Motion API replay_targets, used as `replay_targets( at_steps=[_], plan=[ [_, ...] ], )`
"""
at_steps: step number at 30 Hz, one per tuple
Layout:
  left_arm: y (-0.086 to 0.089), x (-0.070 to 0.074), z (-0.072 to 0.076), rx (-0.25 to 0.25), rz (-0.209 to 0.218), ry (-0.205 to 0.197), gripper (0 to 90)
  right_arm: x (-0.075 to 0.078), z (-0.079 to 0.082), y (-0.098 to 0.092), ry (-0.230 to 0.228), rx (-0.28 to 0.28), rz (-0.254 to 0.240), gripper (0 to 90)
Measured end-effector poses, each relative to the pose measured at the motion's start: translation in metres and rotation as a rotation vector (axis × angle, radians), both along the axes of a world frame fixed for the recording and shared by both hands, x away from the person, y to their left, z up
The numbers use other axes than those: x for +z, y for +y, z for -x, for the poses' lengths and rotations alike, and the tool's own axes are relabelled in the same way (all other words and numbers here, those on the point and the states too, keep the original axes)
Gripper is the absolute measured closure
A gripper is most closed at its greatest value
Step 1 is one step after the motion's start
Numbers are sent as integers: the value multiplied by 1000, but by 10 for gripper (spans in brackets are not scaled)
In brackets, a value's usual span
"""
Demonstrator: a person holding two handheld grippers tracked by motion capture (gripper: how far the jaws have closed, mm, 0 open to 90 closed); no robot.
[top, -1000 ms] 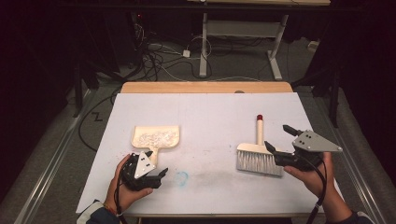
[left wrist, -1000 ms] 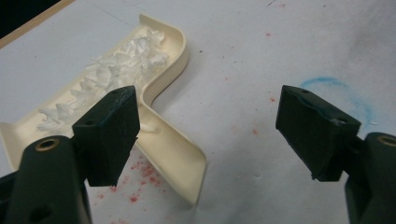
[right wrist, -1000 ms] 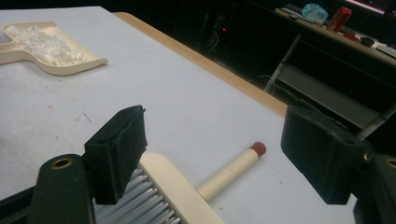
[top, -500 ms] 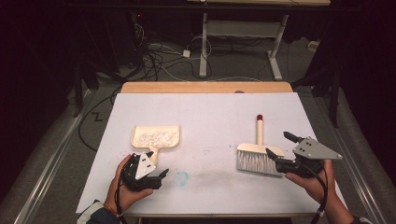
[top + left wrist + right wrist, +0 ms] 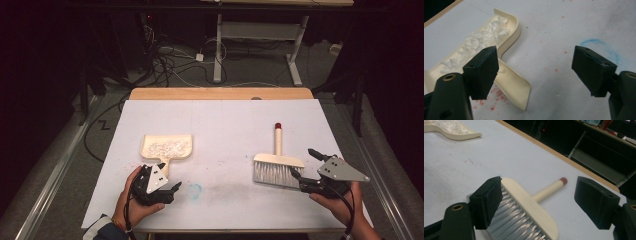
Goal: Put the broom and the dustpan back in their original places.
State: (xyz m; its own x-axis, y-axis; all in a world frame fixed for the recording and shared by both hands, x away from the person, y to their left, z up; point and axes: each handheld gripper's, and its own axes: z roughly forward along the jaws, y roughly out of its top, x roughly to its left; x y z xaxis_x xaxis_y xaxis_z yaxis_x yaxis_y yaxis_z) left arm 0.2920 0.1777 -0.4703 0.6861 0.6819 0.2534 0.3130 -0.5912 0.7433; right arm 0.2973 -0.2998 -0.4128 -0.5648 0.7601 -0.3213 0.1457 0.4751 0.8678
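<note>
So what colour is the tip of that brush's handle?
Dark red, on the brush handle's tip; the right gripper view shows it best.

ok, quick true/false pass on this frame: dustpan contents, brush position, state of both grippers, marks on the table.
1. The dustpan holds white shreds. True.
2. The left gripper is shut on the dustpan handle. False: its jaws stand wide apart, and the handle lies by one jaw, not clamped.
3. The brush lies flat with its red-tipped handle pointing away from the person. True.
4. The right gripper holds the brush clear of the table. False: it is open, and the brush rests on the table.
5. A blue smudge marks the table near the left gripper. True.
</note>
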Motion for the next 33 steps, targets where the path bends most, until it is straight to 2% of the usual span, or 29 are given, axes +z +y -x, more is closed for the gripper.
replay_targets(
  at_steps=[7, 12, 15, 17, 20, 33],
  plan=[
    [-3, -1, 1, -12, -17, -4, 208, -11, 5, -11, 17, -8, 18, 228],
    [-4, -1, 2, -16, -17, -6, 207, -24, 9, -21, 35, -15, 7, 228],
    [-4, 0, 2, -20, -15, -5, 208, -29, 12, -24, 30, -23, 32, 228],
    [-4, 0, 2, -22, -18, -6, 207, -33, 13, -27, 39, -23, 7, 228],
    [-5, 0, 2, -21, -18, -4, 207, -39, 15, -30, 61, -30, 12, 228],
    [-7, -1, 2, -30, -28, -2, 207, -38, 17, -28, 53, -28, 8, 226]
  ],
)
